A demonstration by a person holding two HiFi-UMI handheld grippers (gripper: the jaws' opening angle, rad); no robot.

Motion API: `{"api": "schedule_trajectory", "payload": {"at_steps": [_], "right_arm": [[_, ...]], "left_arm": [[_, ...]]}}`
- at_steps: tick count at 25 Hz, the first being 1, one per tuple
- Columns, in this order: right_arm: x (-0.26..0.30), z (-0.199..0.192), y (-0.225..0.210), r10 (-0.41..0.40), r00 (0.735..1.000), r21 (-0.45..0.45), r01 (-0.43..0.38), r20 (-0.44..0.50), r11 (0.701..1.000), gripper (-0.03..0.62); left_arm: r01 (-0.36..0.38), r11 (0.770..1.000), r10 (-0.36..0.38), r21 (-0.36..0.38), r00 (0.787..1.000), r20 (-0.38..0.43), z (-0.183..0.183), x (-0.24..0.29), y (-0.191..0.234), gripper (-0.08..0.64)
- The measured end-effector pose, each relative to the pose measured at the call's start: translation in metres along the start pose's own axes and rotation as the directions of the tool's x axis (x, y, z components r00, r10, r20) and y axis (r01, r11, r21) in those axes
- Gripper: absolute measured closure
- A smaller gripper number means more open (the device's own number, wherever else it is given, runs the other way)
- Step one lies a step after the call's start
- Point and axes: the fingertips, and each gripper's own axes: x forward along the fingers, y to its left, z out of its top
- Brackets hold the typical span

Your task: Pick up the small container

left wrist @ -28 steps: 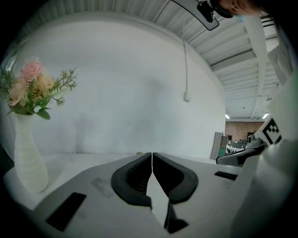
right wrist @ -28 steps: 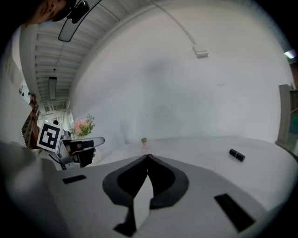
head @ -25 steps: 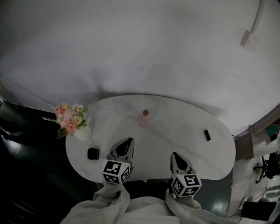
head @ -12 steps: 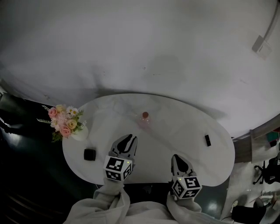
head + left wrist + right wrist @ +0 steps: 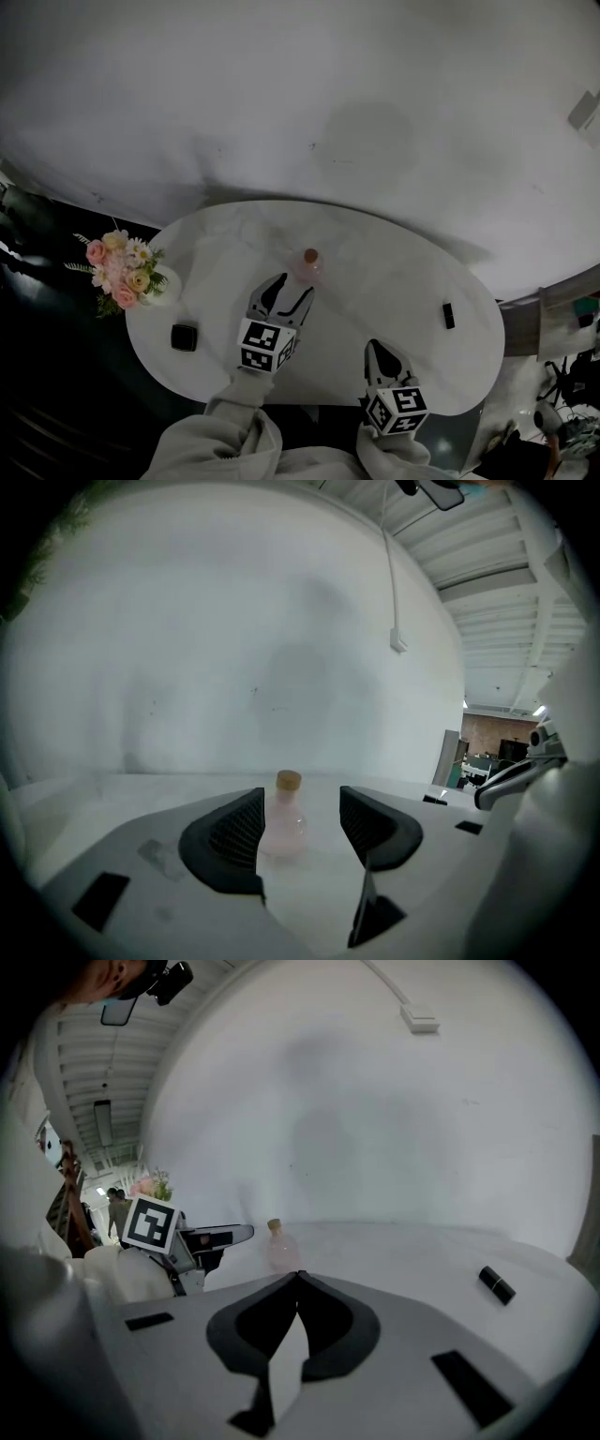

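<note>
While the small pink bottle (image 5: pixel 310 261) with its cork stopper stands upright near the middle of the white table (image 5: pixel 412 281), the left gripper (image 5: pixel 300 803) is aimed straight at it. Its jaws have just been opening and now stand wide apart with nothing clamped. Seen along the jaws, the bottle sits framed in the gap between the two pads. From above, though, it is just past the tips, close but not touching, so it is lined up and not yet enclosed. The wide spread makes sense, since the round belly has to pass between the pads without being knocked over. The gripper points only a little downward, which suits a side grip on the body, not the neck. The right gripper (image 5: pixel 298 1281) hangs back near the front edge of the table with its jaws together and empty, well apart from the bottle, and looks parked out of the way. My read is that the left one does the pick. It needs to go forward a bit more, then close on the lower body of the bottle, then lift. The main risk is nudging or tipping a light bottle on a smooth top. A vase of flowers (image 5: pixel 120 274) and a black square thing (image 5: pixel 185 337) sit off to the left. A small dark stick (image 5: pixel 448 315) lies to the right, and none of these is near the approach path.
</note>
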Motion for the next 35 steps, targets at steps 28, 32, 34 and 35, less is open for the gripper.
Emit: {"api": "schedule_trajectory", "payload": {"at_steps": [28, 32, 34, 35], "right_arm": [[0.03, -0.023, -0.049, -0.011, 0.992, 0.062, 0.019, -0.124, 0.998, 0.541], [0.03, -0.022, -0.051, -0.01, 0.992, 0.064, 0.018, -0.123, 0.998, 0.541], [0.03, -0.022, -0.05, -0.007, 0.992, 0.064, 0.015, -0.123, 0.998, 0.541], [0.03, -0.023, -0.049, -0.006, 0.992, 0.065, 0.014, -0.123, 0.998, 0.541]], "left_arm": [[-0.16, 0.975, 0.158, 0.152, 0.987, 0.021, -0.006, 0.096, 0.025, 0.425], [-0.169, 0.972, 0.168, 0.162, 0.986, 0.018, -0.005, 0.096, 0.024, 0.433], [-0.17, 0.971, 0.17, 0.165, 0.985, 0.016, -0.005, 0.096, 0.024, 0.434], [-0.17, 0.971, 0.17, 0.167, 0.985, 0.016, -0.004, 0.096, 0.024, 0.434]]}}
